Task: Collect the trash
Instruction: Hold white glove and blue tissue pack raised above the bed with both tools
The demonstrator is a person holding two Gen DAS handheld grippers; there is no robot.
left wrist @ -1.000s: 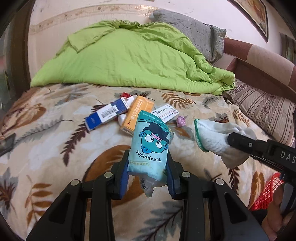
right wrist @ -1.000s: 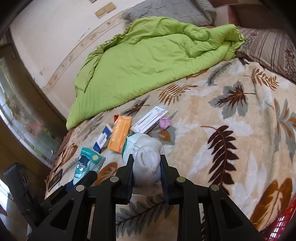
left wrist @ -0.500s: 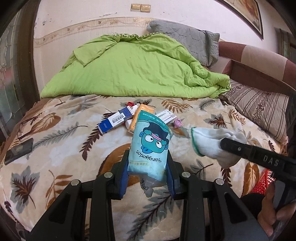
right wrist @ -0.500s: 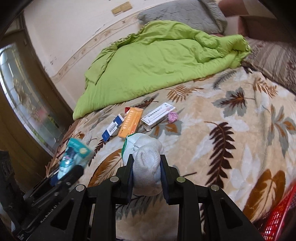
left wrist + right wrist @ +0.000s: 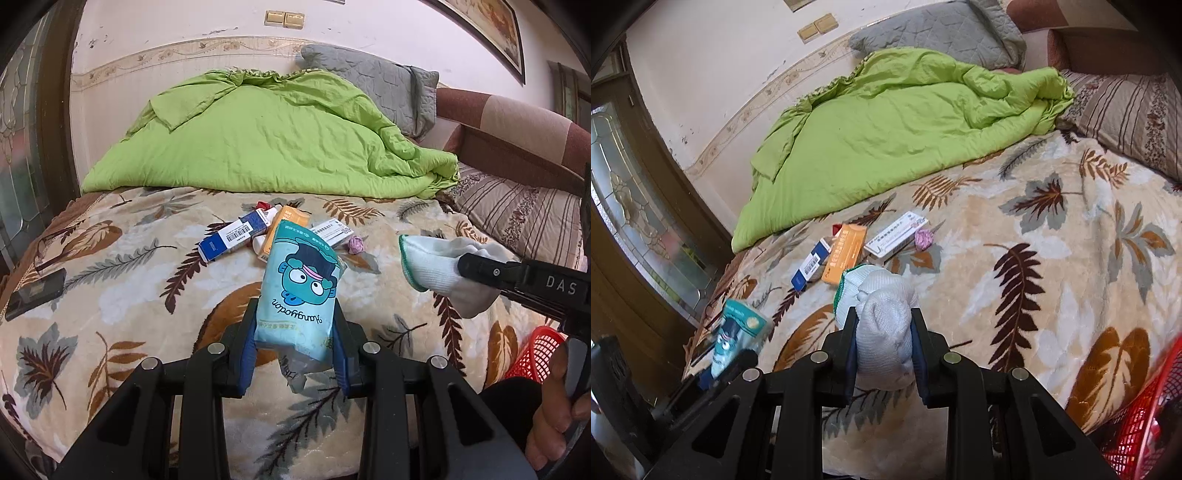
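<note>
Left gripper (image 5: 295, 332) is clamped on a light blue tissue pack (image 5: 299, 291) printed with a cartoon fish in a hat; the pack stands up between the blue pads, held above the bed (image 5: 110, 302), with clear wrapper hanging below it. Right gripper (image 5: 884, 347) is clamped on a balled white knit glove (image 5: 882, 325) with a green cuff edge, also held clear of the bed. In the left wrist view that glove (image 5: 432, 266) and the black finger of the right gripper come in from the right, and part of the person's hand (image 5: 554, 410) shows at the lower right.

On the leaf-patterned blanket beyond both grippers lies a small cluster of trash: a blue and white box (image 5: 231, 240) with a barcode, an orange box (image 5: 844, 254) just beside it, a white box (image 5: 895, 240) with printed text, a white tube with a red cap (image 5: 264, 214) partly hidden behind the boxes, and a crumpled purple wrapper (image 5: 924, 239) next to the white box. A green quilt (image 5: 266, 140) is heaped at the far side of the bed, with a grey pillow (image 5: 373, 85) behind it and a striped pillow (image 5: 1126, 114) to the right. A dark phone-like slab (image 5: 35, 293) lies near the bed's left edge. A red mesh basket (image 5: 1141, 417) sits low at the right, beside the bed.
</note>
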